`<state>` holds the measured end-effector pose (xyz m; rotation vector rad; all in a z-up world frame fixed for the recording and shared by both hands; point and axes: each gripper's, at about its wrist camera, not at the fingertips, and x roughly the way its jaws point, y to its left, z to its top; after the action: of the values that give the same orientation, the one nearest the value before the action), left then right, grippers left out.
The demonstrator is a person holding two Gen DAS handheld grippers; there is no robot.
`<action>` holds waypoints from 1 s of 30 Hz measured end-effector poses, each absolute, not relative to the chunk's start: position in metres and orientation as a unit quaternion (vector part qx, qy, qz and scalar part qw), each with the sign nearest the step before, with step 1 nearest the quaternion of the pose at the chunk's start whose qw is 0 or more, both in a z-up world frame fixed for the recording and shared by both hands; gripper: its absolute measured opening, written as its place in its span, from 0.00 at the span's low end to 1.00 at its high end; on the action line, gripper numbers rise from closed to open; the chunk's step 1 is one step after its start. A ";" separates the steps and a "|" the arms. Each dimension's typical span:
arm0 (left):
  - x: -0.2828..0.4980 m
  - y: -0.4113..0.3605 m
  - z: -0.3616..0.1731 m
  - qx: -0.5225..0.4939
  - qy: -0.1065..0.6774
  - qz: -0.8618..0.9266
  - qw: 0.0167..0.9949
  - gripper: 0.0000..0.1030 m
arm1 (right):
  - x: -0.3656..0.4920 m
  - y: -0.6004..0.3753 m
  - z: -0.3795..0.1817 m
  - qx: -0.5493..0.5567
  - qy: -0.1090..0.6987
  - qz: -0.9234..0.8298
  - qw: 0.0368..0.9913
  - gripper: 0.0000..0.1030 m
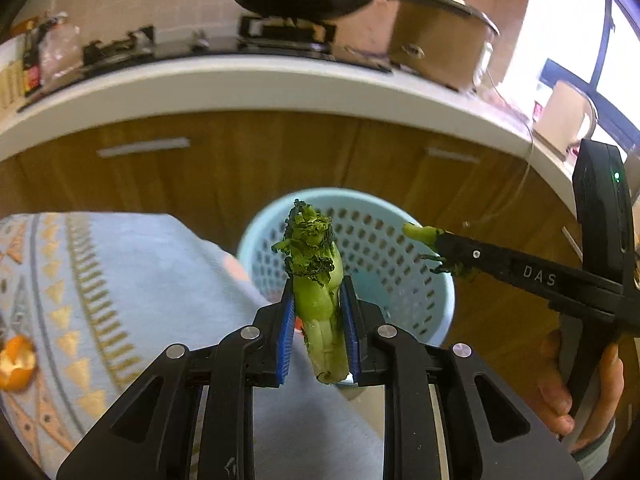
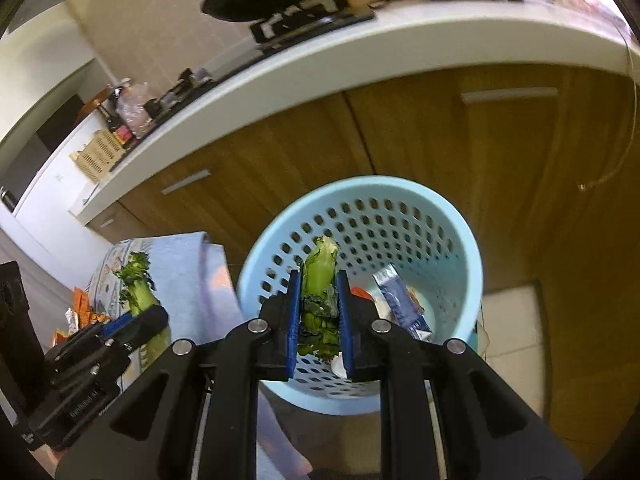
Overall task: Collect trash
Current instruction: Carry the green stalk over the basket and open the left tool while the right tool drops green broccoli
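The left gripper (image 1: 318, 320), a black two-finger tool with blue ribbed pads, is clamping a pale green vegetable stalk with dark wilted leaves (image 1: 316, 280) upright between its jaws, leafy end pointing forward, and it's hovering at the edge of the table draped in a light blue patterned cloth (image 1: 120, 280), short of the bin. Over on the other side the right gripper (image 2: 318, 312), same black frame and blue pads, is pinching a second green stalk with limp leaves (image 2: 318, 280), cut end forward, and this one is hanging right over the mouth of the round light blue perforated plastic basket (image 2: 472, 240), which is standing on the floor against the wooden cabinet doors (image 2: 420, 140). Both grips are sitting low on the stems, probably because the firm stalk gives the pads something solid to bite while the leaves would just tear. A dark blue wrapper (image 2: 400, 304) and an orange scrap are already lying inside the basket, so the collecting looks well under way. The right piece seems placed to drop cleanly if the jaws part; the left piece likely needs carrying a bit further over the rim first. An orange peel (image 1: 16, 364) is sitting on the cloth at far left, and orange wrappers (image 2: 80, 308) are lying beyond it, so more trash looks to be waiting
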<state>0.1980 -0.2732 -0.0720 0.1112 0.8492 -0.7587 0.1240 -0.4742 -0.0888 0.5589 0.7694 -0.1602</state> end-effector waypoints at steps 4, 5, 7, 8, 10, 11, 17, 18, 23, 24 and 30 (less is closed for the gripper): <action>0.203 -0.292 -0.087 0.061 0.425 -0.375 0.822 0.19 | 0.123 -0.483 -0.102 0.279 0.386 -0.083 0.875 0.14; 0.204 -0.296 -0.090 0.062 0.430 -0.378 0.818 0.19 | 0.123 -0.483 -0.105 0.282 0.390 -0.083 0.873 0.14; 0.204 -0.301 -0.095 0.066 0.440 -0.386 0.808 0.19 | 0.125 -0.484 -0.112 0.287 0.401 -0.084 0.866 0.15; 0.203 -0.304 -0.097 0.073 0.443 -0.392 0.803 0.19 | 0.126 -0.484 -0.116 0.288 0.408 -0.083 0.863 0.15; 0.198 -0.310 -0.098 0.084 0.439 -0.397 0.802 0.19 | 0.128 -0.484 -0.123 0.286 0.420 -0.080 0.857 0.15; 0.196 -0.311 -0.098 0.085 0.438 -0.399 0.801 0.19 | 0.128 -0.483 -0.125 0.286 0.423 -0.080 0.856 0.15; 0.201 -0.313 -0.102 0.083 0.450 -0.395 0.797 0.20 | 0.131 -0.482 -0.130 0.286 0.430 -0.080 0.853 0.16; 0.202 -0.312 -0.103 0.082 0.452 -0.392 0.797 0.26 | 0.132 -0.481 -0.130 0.284 0.431 -0.080 0.853 0.16; 0.205 -0.312 -0.097 0.071 0.445 -0.388 0.804 0.46 | 0.134 -0.482 -0.130 0.282 0.432 -0.076 0.853 0.18; 0.205 -0.310 -0.095 0.069 0.443 -0.387 0.805 0.46 | 0.134 -0.482 -0.129 0.285 0.430 -0.072 0.854 0.18; 0.204 -0.298 -0.088 0.057 0.435 -0.379 0.815 0.46 | 0.132 -0.481 -0.120 0.280 0.417 -0.077 0.861 0.33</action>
<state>0.2043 -0.2983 -0.0875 0.1219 0.9272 -0.8084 0.1319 -0.4807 -0.1201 0.5883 0.8740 -0.1611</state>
